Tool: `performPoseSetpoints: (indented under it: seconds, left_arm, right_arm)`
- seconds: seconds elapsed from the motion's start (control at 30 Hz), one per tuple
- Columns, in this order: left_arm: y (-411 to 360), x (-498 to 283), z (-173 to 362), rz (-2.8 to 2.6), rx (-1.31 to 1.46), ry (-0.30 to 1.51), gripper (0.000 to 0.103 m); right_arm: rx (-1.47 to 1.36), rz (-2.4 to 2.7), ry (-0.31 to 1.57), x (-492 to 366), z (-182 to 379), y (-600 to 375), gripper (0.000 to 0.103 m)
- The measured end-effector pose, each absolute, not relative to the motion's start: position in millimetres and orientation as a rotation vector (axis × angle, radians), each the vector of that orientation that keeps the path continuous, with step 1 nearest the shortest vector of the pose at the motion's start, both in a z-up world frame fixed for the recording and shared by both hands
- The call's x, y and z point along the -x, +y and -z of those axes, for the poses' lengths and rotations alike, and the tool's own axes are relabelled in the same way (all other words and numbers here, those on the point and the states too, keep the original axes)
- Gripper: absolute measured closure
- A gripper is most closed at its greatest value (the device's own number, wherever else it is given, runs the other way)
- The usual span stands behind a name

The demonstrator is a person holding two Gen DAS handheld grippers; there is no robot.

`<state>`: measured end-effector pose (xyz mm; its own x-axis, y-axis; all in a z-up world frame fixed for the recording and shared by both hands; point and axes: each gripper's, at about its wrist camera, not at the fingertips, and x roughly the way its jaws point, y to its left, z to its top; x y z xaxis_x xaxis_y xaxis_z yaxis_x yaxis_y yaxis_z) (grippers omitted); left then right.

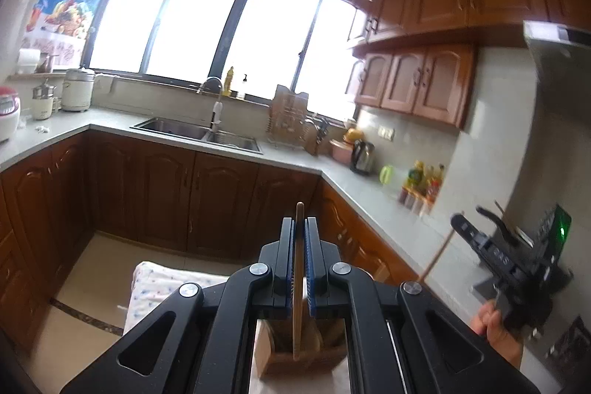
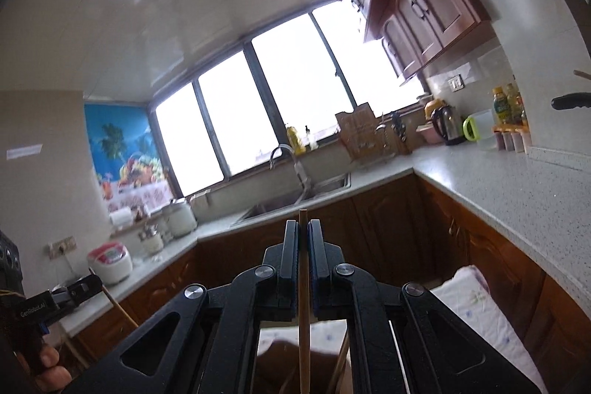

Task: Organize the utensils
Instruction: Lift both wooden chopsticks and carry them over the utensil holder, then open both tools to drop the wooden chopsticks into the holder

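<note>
- Kitchen, wooden cabinets, grey desk (image 1: 229,156).
- I see left tool (image 1: 299,228) clamped on chopstick (image 1: 298,268); right tool (image 2: 303,231) clamps another chopstick (image 2: 303,301).
- Light, stiff, slippery; grip mid-shaft.

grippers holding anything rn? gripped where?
Both shut: left gripper and right gripper each pinch a wooden chopstick near its upper end.

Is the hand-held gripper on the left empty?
No, the left hand-held gripper is shut on a wooden chopstick above the wooden holder.
</note>
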<state>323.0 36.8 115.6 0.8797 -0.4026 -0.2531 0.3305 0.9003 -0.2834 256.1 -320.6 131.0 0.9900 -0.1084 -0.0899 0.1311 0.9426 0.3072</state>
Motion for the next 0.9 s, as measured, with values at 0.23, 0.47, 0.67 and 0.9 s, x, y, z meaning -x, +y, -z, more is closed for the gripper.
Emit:
performPoseSetpoints:
  seconds: [0.23, 0.47, 0.67, 0.9]
  left_arm:
    - [26, -359, -73, 0.325, 0.31, 0.341, 0.099]
    - [-8, -382, -26, 0.303, 0.287, 0.421, 0.099]
    - [-30, -402, -10, 0.3, 0.249, 0.468, 0.099]
    - [-40, -411, -16, 0.301, 0.203, 0.467, 0.099]
  right_arm:
    - [-0.345, 0.166, 0.045, -278, -105, -334, 0.098]
    - [-0.362, 0.172, 0.093, -290, -59, -336, 0.098]
    - [-0.38, 0.177, 0.147, -293, -35, -338, 0.098]
    - [-0.367, 0.166, 0.205, -298, -28, -337, 0.097]
